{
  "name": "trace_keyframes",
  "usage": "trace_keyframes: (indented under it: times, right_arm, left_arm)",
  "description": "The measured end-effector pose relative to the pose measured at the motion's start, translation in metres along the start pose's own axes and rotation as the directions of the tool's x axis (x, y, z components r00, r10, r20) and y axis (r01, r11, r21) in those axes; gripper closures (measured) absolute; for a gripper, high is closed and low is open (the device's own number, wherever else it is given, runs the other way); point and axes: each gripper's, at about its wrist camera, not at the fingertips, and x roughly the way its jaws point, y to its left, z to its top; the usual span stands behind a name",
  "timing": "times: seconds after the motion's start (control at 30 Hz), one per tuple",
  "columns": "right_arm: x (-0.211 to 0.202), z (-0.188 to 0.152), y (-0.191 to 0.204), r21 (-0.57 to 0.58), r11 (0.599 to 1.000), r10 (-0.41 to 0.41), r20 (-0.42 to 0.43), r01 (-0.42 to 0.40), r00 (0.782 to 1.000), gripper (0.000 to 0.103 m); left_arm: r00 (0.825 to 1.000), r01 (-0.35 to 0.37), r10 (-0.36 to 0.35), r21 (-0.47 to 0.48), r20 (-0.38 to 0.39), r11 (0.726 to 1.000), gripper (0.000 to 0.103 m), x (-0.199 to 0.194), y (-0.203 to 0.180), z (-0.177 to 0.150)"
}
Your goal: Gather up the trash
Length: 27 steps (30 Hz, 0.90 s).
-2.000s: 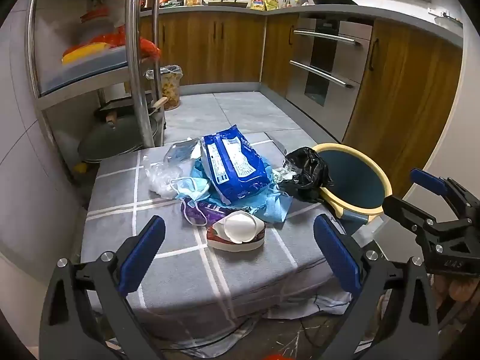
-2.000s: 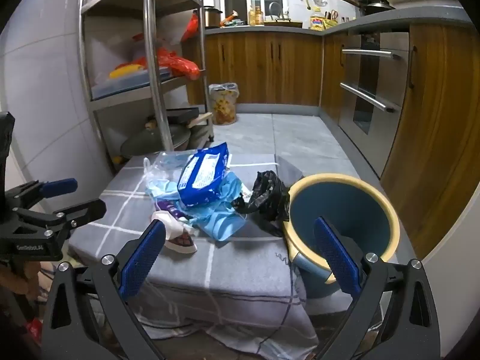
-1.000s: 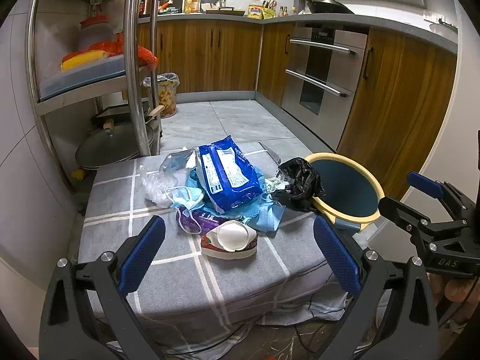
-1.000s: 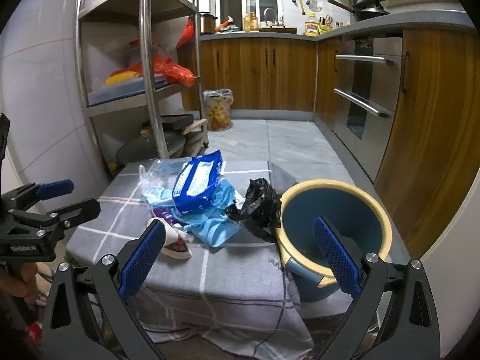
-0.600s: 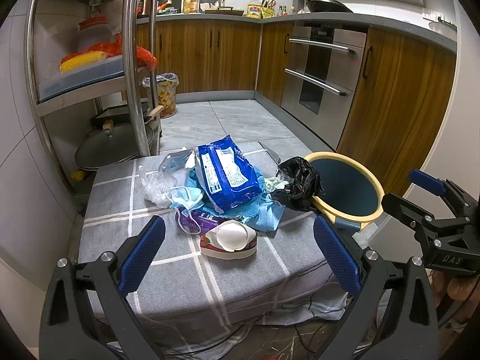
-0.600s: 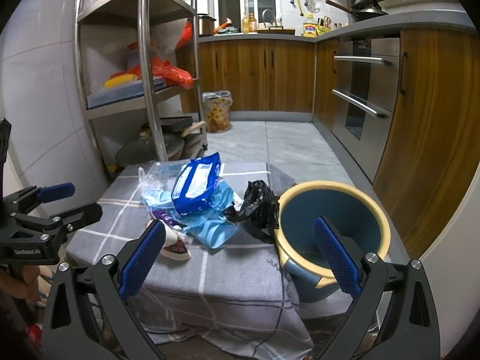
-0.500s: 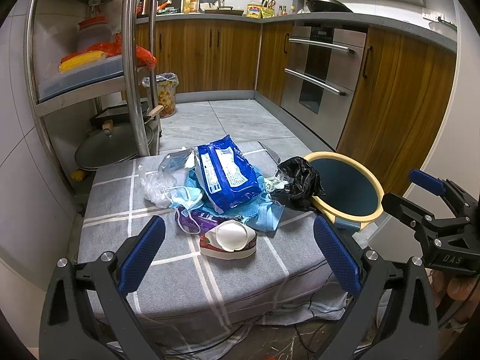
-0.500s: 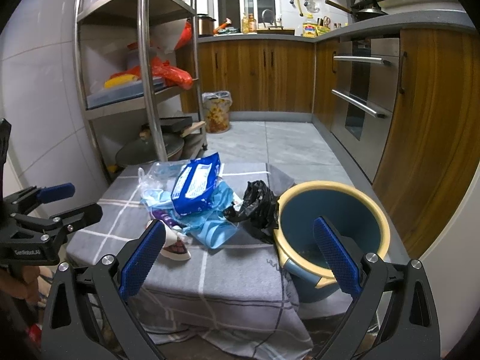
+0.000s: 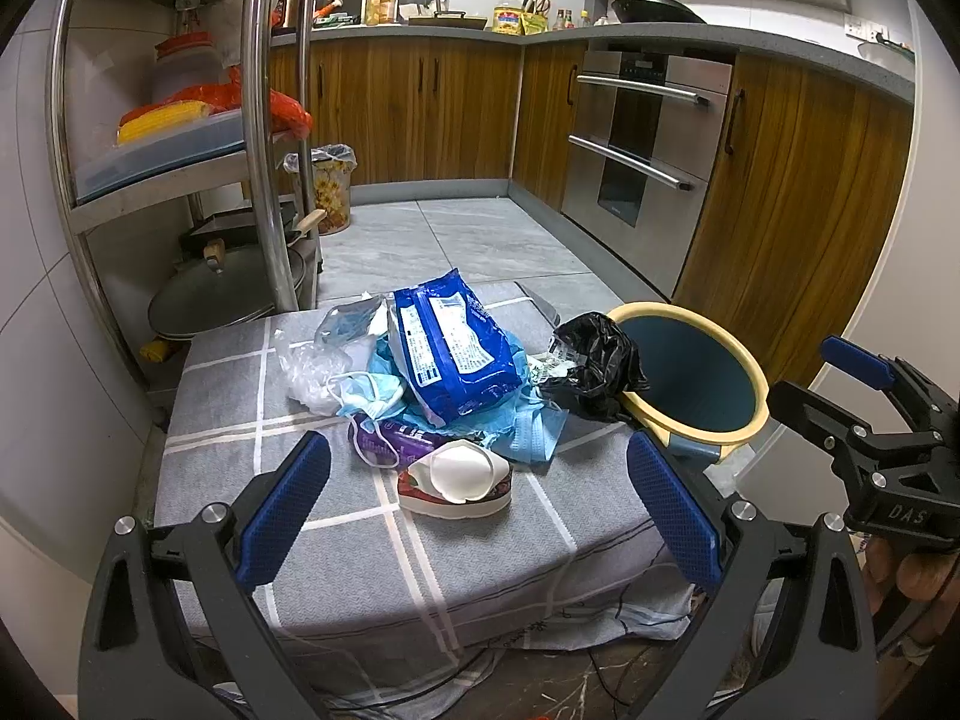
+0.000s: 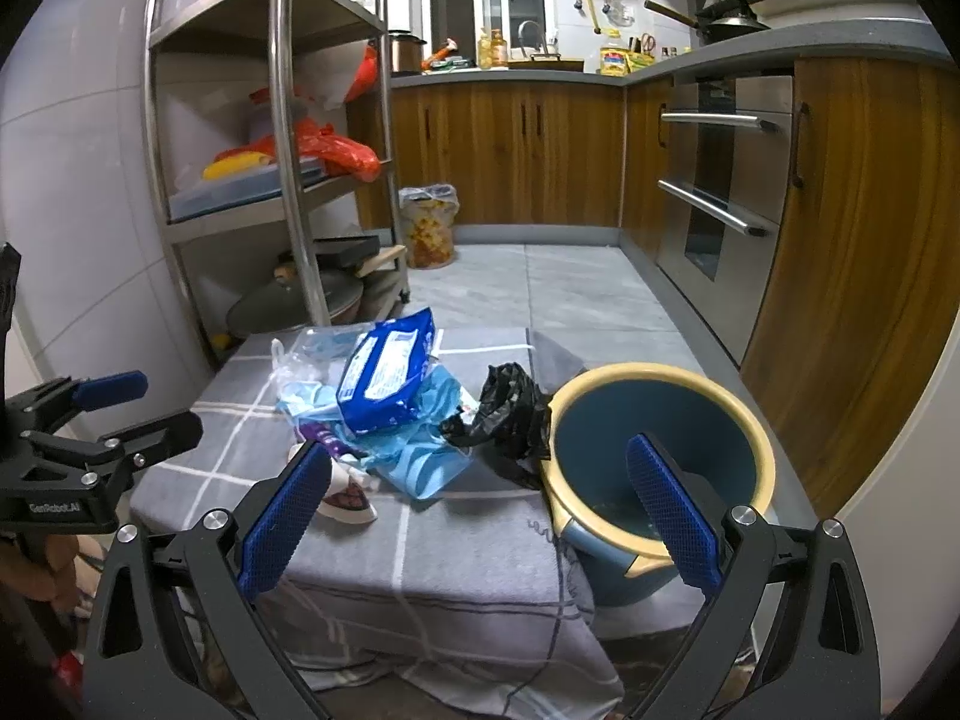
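A heap of trash lies on a low table under a grey checked cloth [image 9: 336,546]: a blue wet-wipe pack [image 9: 450,348] [image 10: 384,378], light blue face masks [image 9: 534,420], clear plastic wrap [image 9: 312,366], a purple wrapper [image 9: 390,438], a white cup mask on a red-rimmed lid [image 9: 459,477] and a crumpled black bag [image 9: 594,360] [image 10: 510,414]. A blue bin with a yellow rim [image 9: 690,378] [image 10: 654,456] stands at the table's right edge. My left gripper [image 9: 477,510] hangs open before the cup mask. My right gripper [image 10: 477,510] is open, near the bin, holding nothing.
A steel shelf rack [image 9: 264,138] with pans and containers stands behind the table on the left. Wooden cabinets and an oven [image 9: 642,144] line the back and right. A small lined waste bin [image 9: 327,192] sits on the tiled floor beyond.
Both grippers have drawn back and risen slightly, so the table and bin look a little farther away. The trash has not moved.
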Motion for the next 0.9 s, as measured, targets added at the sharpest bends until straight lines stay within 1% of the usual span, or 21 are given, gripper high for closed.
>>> trace_keyframes:
  times: [0.73,0.9]
  right_arm:
    - [0.0006,0.0007,-0.0010,-0.002,1.000,0.001,-0.003,-0.001,1.000,0.005]
    - [0.0005,0.0007,-0.0018,0.004,1.000,0.000,-0.001,0.000,1.000,0.005]
  left_arm:
    - [1.000,0.005,-0.005,0.008,-0.014,1.000,0.005,0.0027,-0.0031,-0.0054]
    - [1.000,0.004,-0.004,-0.004,-0.011,1.000,0.006,0.0036,-0.0006,-0.0050]
